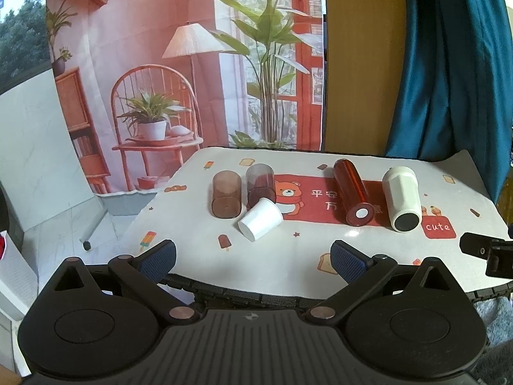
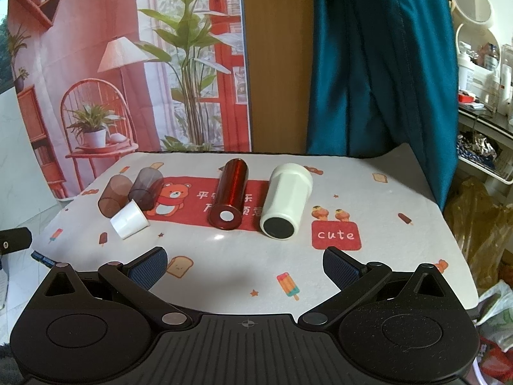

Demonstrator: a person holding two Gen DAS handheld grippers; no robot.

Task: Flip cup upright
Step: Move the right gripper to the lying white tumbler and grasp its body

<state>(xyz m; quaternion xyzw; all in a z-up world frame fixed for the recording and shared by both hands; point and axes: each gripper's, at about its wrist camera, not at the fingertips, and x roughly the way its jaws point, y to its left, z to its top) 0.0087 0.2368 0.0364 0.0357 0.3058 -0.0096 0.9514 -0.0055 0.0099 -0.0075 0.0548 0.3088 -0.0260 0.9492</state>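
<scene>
Five cups lie on their sides on the patterned tabletop [image 1: 320,250]; the left gripper [image 1: 253,260] and right gripper [image 2: 245,264] are wide apart, holding nothing.

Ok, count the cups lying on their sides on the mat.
5, none seen hidden. From left: brown tumbler, darker tumbler beside it, white paper cup in front touching the darker one, red metallic cup mid-mat, white mug rightmost.
</scene>
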